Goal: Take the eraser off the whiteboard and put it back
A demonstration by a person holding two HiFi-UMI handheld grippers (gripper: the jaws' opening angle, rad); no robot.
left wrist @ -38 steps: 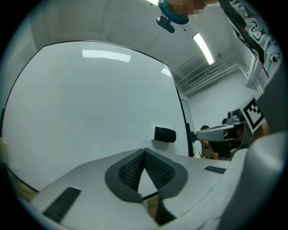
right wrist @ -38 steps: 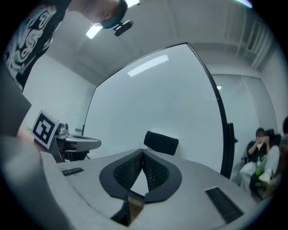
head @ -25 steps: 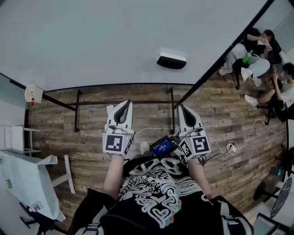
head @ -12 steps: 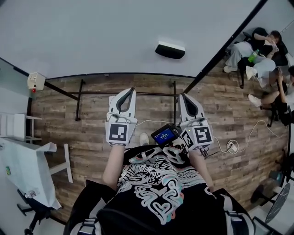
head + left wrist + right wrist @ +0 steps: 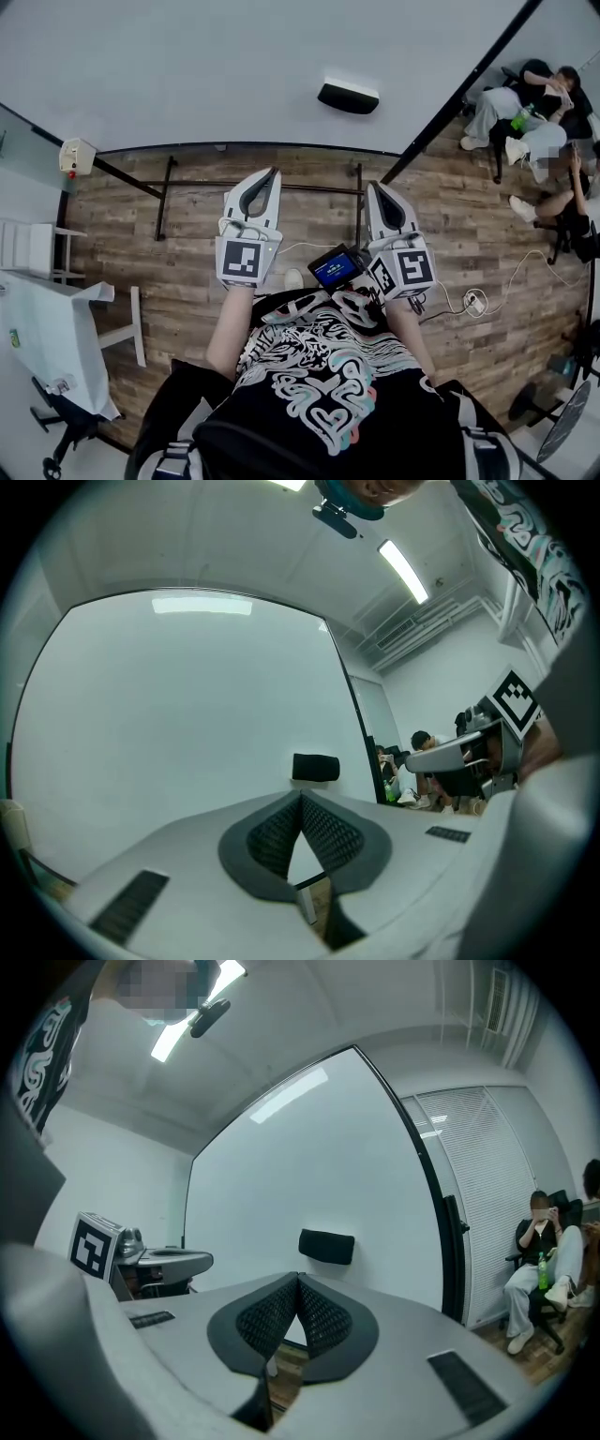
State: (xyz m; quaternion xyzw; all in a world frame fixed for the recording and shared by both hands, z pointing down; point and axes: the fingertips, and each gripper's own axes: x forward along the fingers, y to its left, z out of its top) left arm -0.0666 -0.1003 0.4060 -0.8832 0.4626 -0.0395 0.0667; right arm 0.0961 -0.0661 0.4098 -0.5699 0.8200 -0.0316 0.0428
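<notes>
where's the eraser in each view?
Head view: eraser upper centre, on the whiteboard.
Left gripper view: eraser centre, just above the jaws.
Right gripper view: eraser centre, just above the jaws.
Landmark: the whiteboard's black edge, right of the eraser in all three.

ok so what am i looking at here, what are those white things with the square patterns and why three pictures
No robot here: a person holds a tool in each hand, the left gripper and the right gripper; the patterned cubes are part of them. The head view comes from a camera on the person's head, looking down. The two gripper views come from cameras riding on each gripper, looking along its jaws. Ahead stands a whiteboard with a black eraser stuck on it, untouched. Both pairs of jaws are shut with nothing between them, so nothing is held. Some people sit off to the right.
</notes>
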